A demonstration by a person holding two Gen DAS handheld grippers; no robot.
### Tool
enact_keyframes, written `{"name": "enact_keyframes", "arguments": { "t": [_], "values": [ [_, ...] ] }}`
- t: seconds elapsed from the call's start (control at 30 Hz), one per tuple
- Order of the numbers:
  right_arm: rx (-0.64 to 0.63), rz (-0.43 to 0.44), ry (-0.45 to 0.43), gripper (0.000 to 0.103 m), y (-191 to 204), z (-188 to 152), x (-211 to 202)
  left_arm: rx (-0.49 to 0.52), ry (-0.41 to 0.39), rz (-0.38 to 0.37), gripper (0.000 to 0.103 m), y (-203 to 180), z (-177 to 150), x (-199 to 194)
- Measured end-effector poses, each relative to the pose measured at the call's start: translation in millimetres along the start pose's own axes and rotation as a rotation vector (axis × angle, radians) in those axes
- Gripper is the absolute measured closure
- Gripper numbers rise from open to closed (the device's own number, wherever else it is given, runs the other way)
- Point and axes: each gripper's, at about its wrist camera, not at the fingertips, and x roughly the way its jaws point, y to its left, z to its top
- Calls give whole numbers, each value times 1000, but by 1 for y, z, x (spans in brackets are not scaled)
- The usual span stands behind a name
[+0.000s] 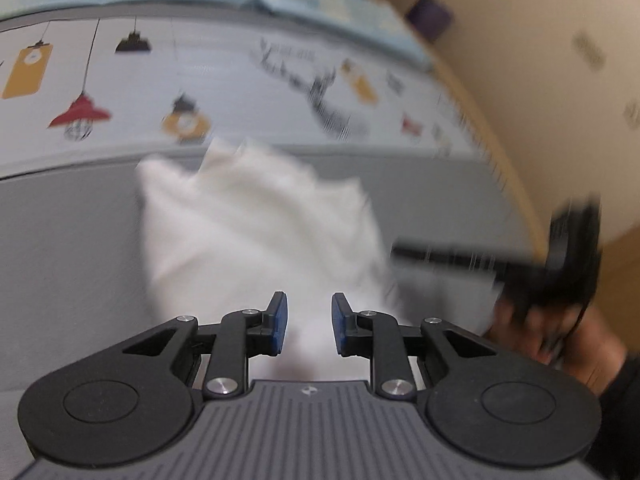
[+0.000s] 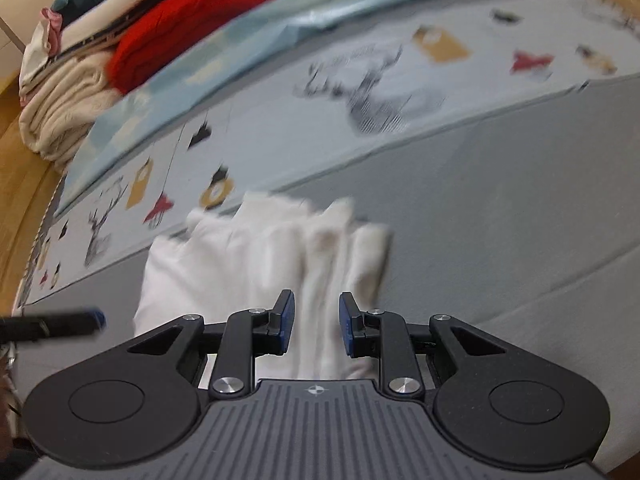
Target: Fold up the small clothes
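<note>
grey mat [image 1: 72, 240], printed border. white garment [image 1: 248, 232] bunched. left gripper [image 1: 309, 322] narrow, empty; right gripper [image 2: 316, 326] narrow, cloth between, grip unclear. we judge mid-fold; next, regrasp an edge.

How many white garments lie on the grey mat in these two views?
1. The white garment lies crumpled on the grey mat, just ahead of both grippers, near the patterned border. Other clothes are stacked in a pile off the mat; some may be hidden.

A small white garment [image 2: 256, 264] lies rumpled in soft folds on the grey mat [image 2: 500, 208].
</note>
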Motion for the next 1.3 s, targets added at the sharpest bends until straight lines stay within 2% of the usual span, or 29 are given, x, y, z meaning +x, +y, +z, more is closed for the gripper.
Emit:
{"name": "enact_keyframes", "arguments": {
  "t": [0.17, 0.33, 0.47, 0.5, 0.53, 0.63, 0.7, 0.77, 0.8, 0.83, 0.9, 0.93, 1.03, 1.07, 1.13, 1.3],
  "values": [
    [-2, -39, 55, 69, 19, -2, 29, 69, 48, 69, 78, 19, -28, -7],
    [21, -77, 96, 67, 24, 0, 53, 57, 19, 90, 78, 41, -39, -32],
    [-10, -125, 113, 65, 32, 0, 66, 28, -7, 104, 78, 53, -38, -49],
    [-16, -133, 111, 69, 34, 0, 67, 24, -13, 105, 78, 55, -37, -51],
    [-22, -131, 103, 94, 36, 0, 67, 21, -16, 105, 78, 57, -37, -53],
    [-61, -100, 58, 95, 43, 2, 56, 27, -23, 97, 78, 55, -34, -55],
    [-63, -53, -25, 96, 45, 6, 35, 43, -23, 84, 78, 50, -31, -53],
    [-35, 3, -155, 95, 41, 12, 8, 62, -21, 70, 78, 44, -30, -50],
    [-35, -12, -204, 95, 39, 15, 0, 73, -16, 65, 78, 40, -30, -47],
    [-48, -62, -238, 94, 39, 16, -3, 81, -11, 63, 78, 37, -29, -44],
    [-75, -214, -277, 88, 38, 18, 0, 94, 3, 61, 78, 32, -30, -38],
    [-73, -238, -273, 88, 35, 18, 3, 100, 12, 65, 78, 29, -31, -34],
    [-31, -143, -156, 81, 22, 18, 10, 115, 35, 76, 78, 23, -32, -23],
    [-19, -143, -135, 81, 17, 16, 9, 118, 41, 75, 78, 22, -32, -20],
    [-15, -134, -92, 72, 9, 14, 7, 123, 55, 78, 78, 18, -31, -13],
    [-14, -175, 15, 65, -14, -3, 0, 152, 99, 69, 78, 7, -33, 5]
  ]
}}
